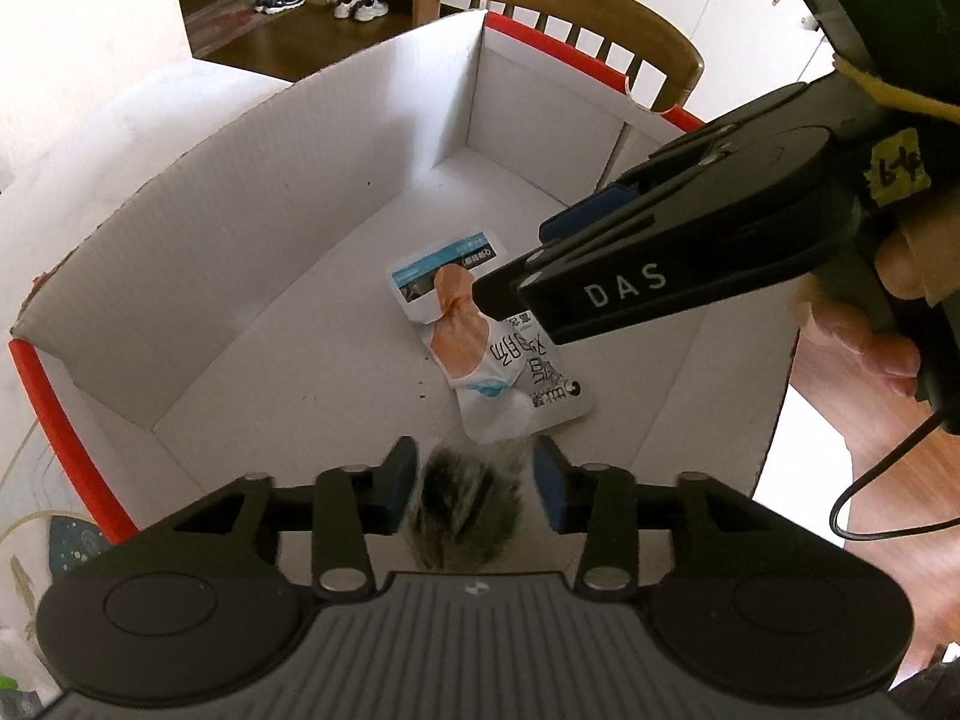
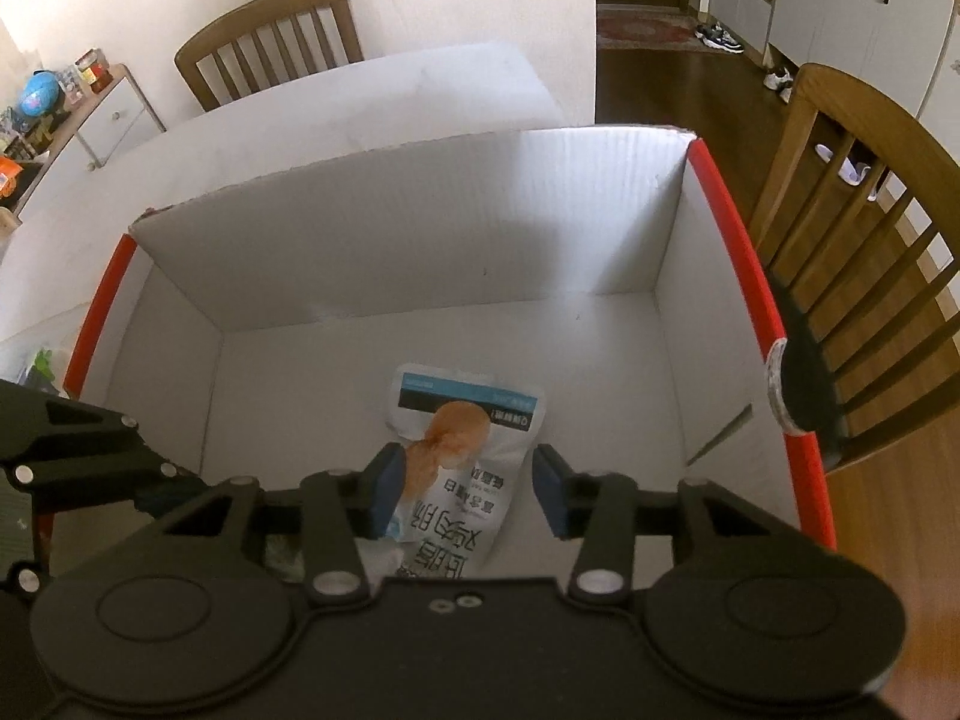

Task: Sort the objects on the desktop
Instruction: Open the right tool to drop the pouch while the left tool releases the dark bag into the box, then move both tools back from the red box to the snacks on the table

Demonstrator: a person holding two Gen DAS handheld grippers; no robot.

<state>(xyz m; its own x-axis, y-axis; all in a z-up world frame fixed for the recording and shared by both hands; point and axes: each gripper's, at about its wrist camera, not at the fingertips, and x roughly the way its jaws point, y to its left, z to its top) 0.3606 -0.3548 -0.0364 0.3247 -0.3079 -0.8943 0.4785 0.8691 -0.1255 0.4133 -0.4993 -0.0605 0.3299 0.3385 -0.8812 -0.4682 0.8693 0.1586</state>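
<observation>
Inside the white cardboard box (image 2: 420, 228) with red-edged rims, a white snack pouch (image 1: 480, 336) lies flat on the floor. Just at its six-o'clock end sits a dark fuzzy ball (image 1: 462, 510), loose between the parted blue pads of the left gripper (image 1: 474, 480). From three o'clock the right gripper (image 2: 471, 489) reaches in, jaws partly open astride the pouch without pressing it.
</observation>
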